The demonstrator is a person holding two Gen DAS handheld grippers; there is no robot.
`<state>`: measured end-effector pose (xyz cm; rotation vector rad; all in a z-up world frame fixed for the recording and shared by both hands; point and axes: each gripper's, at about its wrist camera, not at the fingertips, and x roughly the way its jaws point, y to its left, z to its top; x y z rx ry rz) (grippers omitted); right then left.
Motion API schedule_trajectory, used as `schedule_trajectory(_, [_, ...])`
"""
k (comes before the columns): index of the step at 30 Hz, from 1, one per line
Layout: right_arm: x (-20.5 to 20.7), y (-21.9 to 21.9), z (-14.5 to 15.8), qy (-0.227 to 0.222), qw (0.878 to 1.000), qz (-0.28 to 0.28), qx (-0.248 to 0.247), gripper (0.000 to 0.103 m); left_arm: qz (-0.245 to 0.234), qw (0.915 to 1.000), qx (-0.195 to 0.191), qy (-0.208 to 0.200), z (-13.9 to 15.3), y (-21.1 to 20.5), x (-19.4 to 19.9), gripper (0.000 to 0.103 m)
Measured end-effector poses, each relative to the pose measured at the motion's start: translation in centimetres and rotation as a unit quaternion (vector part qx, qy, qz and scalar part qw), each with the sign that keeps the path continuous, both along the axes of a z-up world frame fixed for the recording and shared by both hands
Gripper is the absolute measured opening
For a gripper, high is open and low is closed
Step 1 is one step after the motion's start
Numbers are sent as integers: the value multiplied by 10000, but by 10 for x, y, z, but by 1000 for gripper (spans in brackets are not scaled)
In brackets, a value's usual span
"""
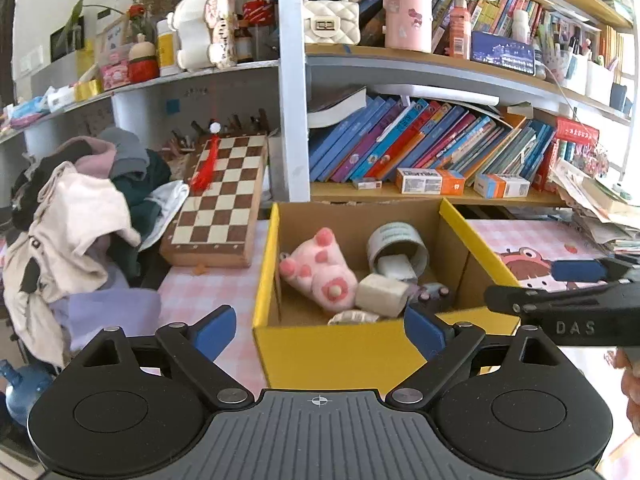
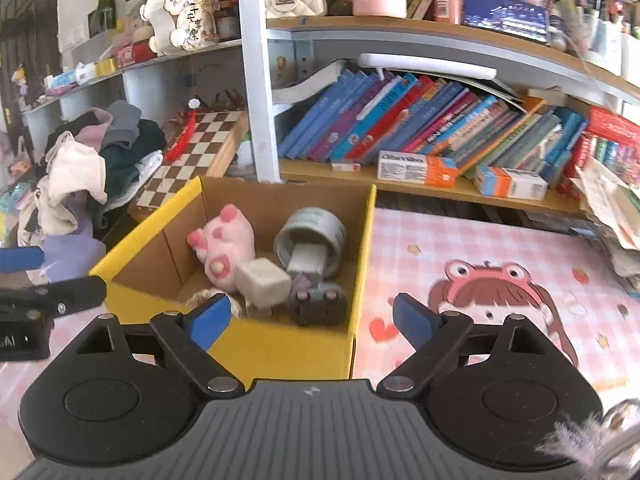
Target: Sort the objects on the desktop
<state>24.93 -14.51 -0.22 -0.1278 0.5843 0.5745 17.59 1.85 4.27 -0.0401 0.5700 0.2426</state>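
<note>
Both grippers hang just short of the yellow cardboard box (image 1: 360, 344), which stands on the pink checked counter (image 2: 480, 240) in front of the bookshelf (image 1: 420, 196). Left gripper (image 1: 320, 330): jaws wide apart, nothing between them, aimed at the box's near wall. Right gripper (image 2: 310, 320): jaws also wide apart and empty, straddling the box's near right corner. Contents of the box: pink plush toy (image 2: 224, 240) toward the left wall, round tin (image 2: 312, 236) lying on its side at the back with a white item poking from its mouth, pale cube (image 2: 262, 282) in the middle, small grey toy (image 2: 316, 304) at the near right; a pale round item at the near wall is too hidden to identify. Counter right of the box shows only the cartoon mat; no loose item is visible there. Judgement: a drop-off into the box looks complete and the step in hand is moving clear. Next move calls for locating the next loose item, possibly among the clothes pile (image 1: 80, 216) or chessboard (image 1: 220, 200) left of the box.
</note>
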Motion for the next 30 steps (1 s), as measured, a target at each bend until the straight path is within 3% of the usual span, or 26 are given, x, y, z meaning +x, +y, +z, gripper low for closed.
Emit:
schedule_trajectory(10, [-61, -3, -9, -146, 9990, -350, -252, 94, -26, 9998, -35, 172, -15, -1, -49, 97])
schedule_trajectory(30, [-168, -15, -28, 42, 9975, -312, -633, 101, -296, 9989, -9, 371, -29, -21, -136, 99])
